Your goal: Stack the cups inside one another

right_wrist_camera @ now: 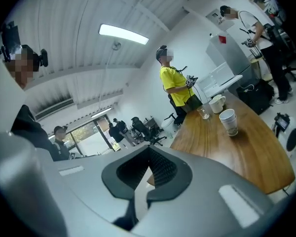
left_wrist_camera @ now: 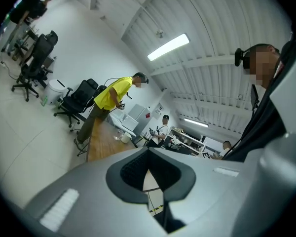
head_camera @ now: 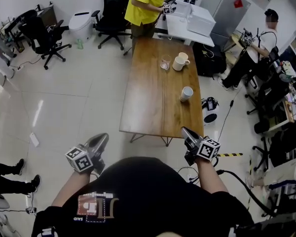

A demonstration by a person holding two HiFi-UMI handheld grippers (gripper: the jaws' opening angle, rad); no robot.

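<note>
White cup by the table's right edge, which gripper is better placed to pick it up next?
Probably the right gripper: it sits at the near right corner of the table, on the same side as the white cup. The left gripper hangs over the floor, left of the table. Both are shut and empty.

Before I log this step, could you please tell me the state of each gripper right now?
Left gripper: jaws closed, holding nothing.
Right gripper: jaws closed, holding nothing.
</note>
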